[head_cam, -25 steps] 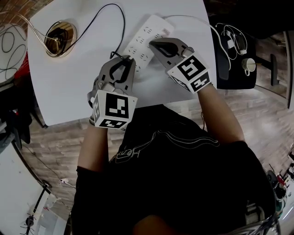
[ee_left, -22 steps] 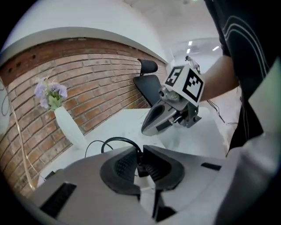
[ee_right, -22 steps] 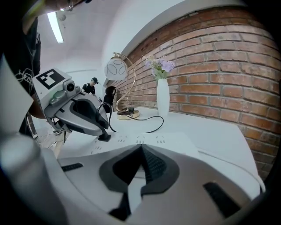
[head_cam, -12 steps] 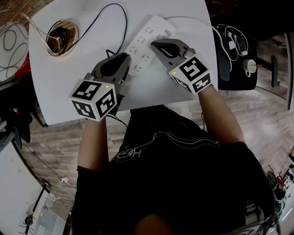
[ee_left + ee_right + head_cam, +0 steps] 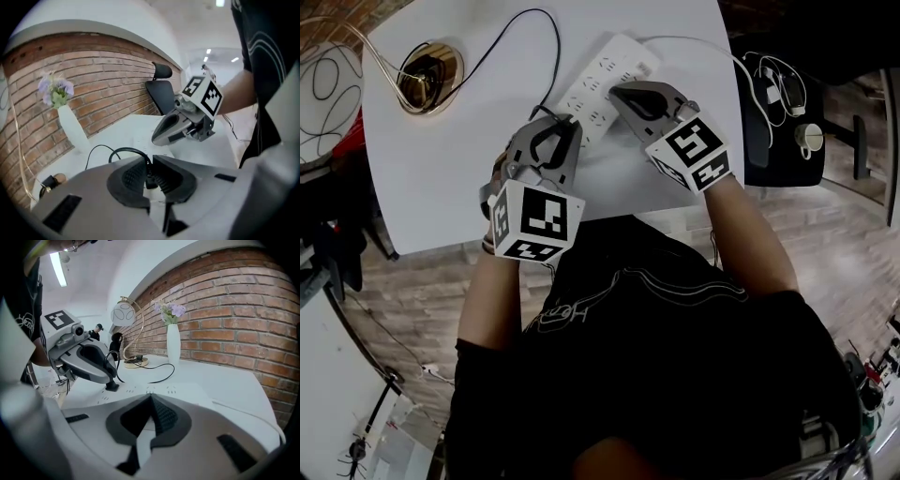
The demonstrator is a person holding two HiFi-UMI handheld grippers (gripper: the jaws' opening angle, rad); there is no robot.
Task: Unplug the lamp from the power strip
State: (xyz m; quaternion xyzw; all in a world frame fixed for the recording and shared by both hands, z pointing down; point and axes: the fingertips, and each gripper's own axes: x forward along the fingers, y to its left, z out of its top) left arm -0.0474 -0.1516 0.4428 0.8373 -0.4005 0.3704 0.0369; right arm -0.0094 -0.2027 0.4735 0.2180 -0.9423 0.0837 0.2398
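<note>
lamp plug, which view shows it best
The right gripper view: the lamp plug stands side-on in the power strip, under the left gripper. The left gripper view shows only a dark sliver between its pads; in the head view that gripper covers it.

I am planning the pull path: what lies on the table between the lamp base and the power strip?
Only the lamp's black cord, which loops over the otherwise bare white table. The head view shows this.

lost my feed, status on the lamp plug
Left gripper jaws shut on black plug. Plug seated in power strip. Right gripper shut over strip. Nothing in the way.
</note>
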